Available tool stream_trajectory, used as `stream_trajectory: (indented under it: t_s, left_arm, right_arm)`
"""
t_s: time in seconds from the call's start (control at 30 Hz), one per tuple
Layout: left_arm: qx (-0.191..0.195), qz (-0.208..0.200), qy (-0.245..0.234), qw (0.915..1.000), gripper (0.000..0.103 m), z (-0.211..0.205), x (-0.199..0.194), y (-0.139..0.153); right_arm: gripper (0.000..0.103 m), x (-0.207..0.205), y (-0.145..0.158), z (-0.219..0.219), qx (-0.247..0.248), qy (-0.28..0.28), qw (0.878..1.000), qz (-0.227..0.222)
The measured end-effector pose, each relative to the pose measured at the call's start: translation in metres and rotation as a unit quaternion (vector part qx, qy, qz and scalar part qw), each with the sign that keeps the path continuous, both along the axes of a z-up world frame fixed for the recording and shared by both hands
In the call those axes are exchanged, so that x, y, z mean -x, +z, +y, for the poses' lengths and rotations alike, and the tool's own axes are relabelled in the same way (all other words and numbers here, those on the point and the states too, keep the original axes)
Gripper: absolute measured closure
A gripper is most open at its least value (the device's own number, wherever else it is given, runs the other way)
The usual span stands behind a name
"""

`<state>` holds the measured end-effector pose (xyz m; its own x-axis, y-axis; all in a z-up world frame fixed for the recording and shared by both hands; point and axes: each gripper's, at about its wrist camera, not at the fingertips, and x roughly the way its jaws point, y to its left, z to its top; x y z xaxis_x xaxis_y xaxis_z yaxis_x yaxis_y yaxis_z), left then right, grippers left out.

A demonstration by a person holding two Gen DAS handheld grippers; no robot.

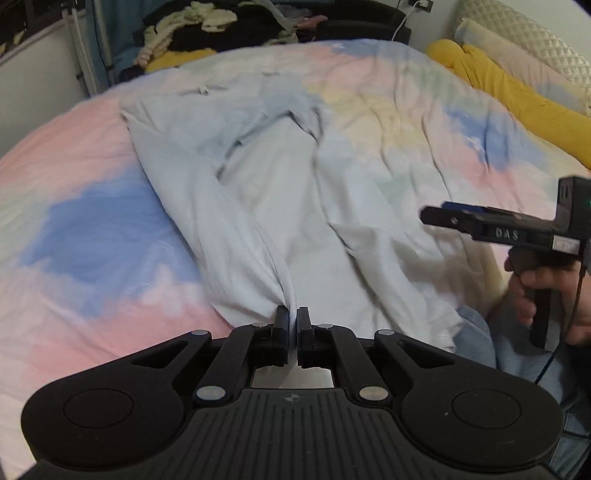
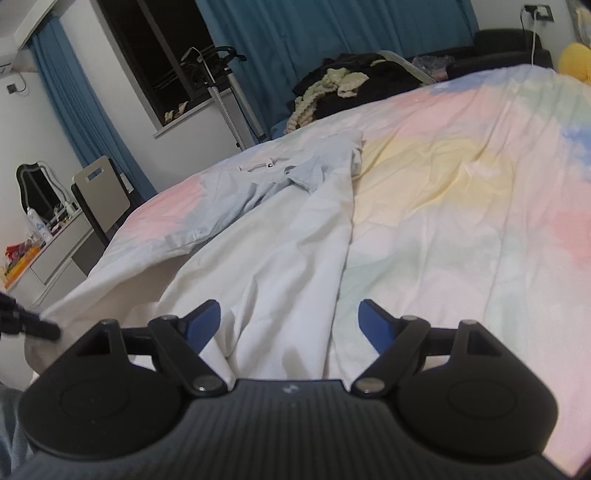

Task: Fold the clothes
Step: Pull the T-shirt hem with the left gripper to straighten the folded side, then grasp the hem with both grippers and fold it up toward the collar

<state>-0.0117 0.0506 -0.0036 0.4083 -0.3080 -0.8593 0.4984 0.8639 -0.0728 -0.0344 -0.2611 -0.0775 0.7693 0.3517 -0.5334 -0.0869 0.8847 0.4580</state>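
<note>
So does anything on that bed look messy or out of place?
The pale blue shirt lies crumpled and twisted on the pastel duvet, its near edge bunched where the left gripper pinches it. The right gripper hovers open. Clothes are heaped beyond the bed.

We see a bed [image 1: 92, 229] under a pastel pink, blue and yellow cover, with a pale blue garment [image 1: 266, 192] spread rumpled across it and a yellow pillow [image 1: 517, 99] along its edge.

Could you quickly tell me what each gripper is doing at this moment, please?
Left gripper: closed, pinching the near edge of the white garment.
Right gripper: open, holding nothing, poised over the same garment on the pastel bedspread.
</note>
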Motion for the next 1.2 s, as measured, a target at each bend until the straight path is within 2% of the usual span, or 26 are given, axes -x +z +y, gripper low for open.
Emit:
stream_trajectory:
  t_s: [0.1,0.13,0.2,0.23,0.27,0.3,0.37,0.43,0.5,0.57,0.63,0.67,0.73,0.8,0.87,0.93,1.0,1.03,1.07,1.1,1.13,1.17,1.2]
  left_arm:
    - [0.004,0.033,0.012,0.9994,0.092,-0.013,0.005,-0.041]
    - [-0.006,0.046,0.010,0.9989,0.084,-0.017,0.006,-0.051]
    - [-0.008,0.058,-0.002,0.9983,0.058,-0.021,0.007,-0.056]
    - [0.005,0.058,-0.013,0.9982,0.028,-0.021,0.010,-0.053]
    - [0.016,0.055,-0.031,0.9979,0.011,-0.021,0.015,-0.046]
    - [0.031,0.048,-0.048,0.9972,0.010,-0.017,0.020,-0.037]
    - [0.061,0.045,-0.065,0.9950,0.010,-0.008,0.027,-0.018]
    - [0.084,0.040,-0.048,0.9944,0.010,0.008,0.024,-0.003]
    - [0.079,0.021,-0.009,0.9966,0.010,0.025,0.009,0.003]
    - [0.060,0.016,0.068,0.9957,0.010,0.043,-0.015,-0.003]
    - [0.072,0.034,0.154,0.9848,0.012,0.065,-0.040,-0.017]
    - [0.076,0.052,0.172,0.9809,0.014,0.072,-0.052,-0.027]
    - [0.074,0.113,0.184,0.9737,0.017,0.078,-0.076,-0.047]
    - [0.053,0.154,0.163,0.9730,0.018,0.068,-0.087,-0.063]
    - [0.010,0.176,0.113,0.9778,0.018,0.047,-0.084,-0.073]
    - [-0.016,0.203,0.052,0.9777,0.017,0.026,-0.077,-0.079]
    - [-0.043,0.218,0.008,0.9749,0.017,0.008,-0.068,-0.085]
    - [-0.047,0.214,0.005,0.9756,0.018,0.003,-0.065,-0.086]
    - [-0.052,0.211,0.002,0.9762,0.020,-0.002,-0.063,-0.087]
    - [-0.056,0.207,-0.001,0.9767,0.031,-0.007,-0.060,-0.089]
    - [-0.055,0.209,0.000,0.9763,0.050,-0.010,-0.057,-0.090]
    - [-0.055,0.209,0.001,0.9764,0.074,-0.013,-0.054,-0.090]
    - [-0.058,0.197,0.002,0.9788,0.081,-0.016,-0.049,-0.087]
  right_arm:
    - [0.020,-0.002,-0.008,-0.004,-0.029,0.009,0.999,0.021]
    - [0.020,-0.001,-0.010,-0.002,-0.037,0.013,0.999,0.027]
    - [0.020,-0.001,-0.013,0.001,-0.046,0.023,0.998,0.038]
    - [0.020,-0.001,-0.015,0.002,-0.051,0.028,0.997,0.045]
    - [0.020,0.000,-0.017,0.004,-0.054,0.033,0.997,0.051]
    - [0.020,0.001,-0.018,0.006,-0.056,0.037,0.996,0.057]
    - [0.020,0.001,-0.021,0.010,-0.059,0.044,0.995,0.071]
    - [0.020,0.000,-0.026,0.012,-0.064,0.047,0.993,0.090]
    - [0.020,-0.002,-0.033,0.013,-0.073,0.043,0.990,0.111]
    - [0.020,-0.004,-0.038,0.012,-0.082,0.035,0.988,0.127]
    - [0.020,-0.006,-0.045,0.013,-0.098,0.039,0.984,0.144]
    - [0.020,-0.006,-0.048,0.014,-0.106,0.044,0.982,0.153]
    - [0.020,-0.004,-0.049,0.017,-0.122,0.062,0.977,0.163]
    - [0.019,-0.001,-0.050,0.021,-0.139,0.080,0.972,0.173]
    - [0.020,0.003,-0.049,0.024,-0.163,0.095,0.965,0.182]
    - [0.025,0.009,-0.048,0.026,-0.178,0.100,0.961,0.185]
    - [0.039,0.014,-0.047,0.027,-0.199,0.100,0.957,0.189]
    - [0.041,0.016,-0.047,0.028,-0.209,0.099,0.954,0.190]
    - [0.051,0.017,-0.045,0.029,-0.206,0.098,0.955,0.188]
    - [0.072,0.018,-0.043,0.030,-0.195,0.097,0.959,0.184]
    - [0.083,0.017,-0.041,0.028,-0.193,0.094,0.960,0.179]
    - [0.093,0.016,-0.039,0.024,-0.197,0.089,0.961,0.173]
    - [0.094,0.015,-0.036,0.021,-0.201,0.086,0.962,0.167]
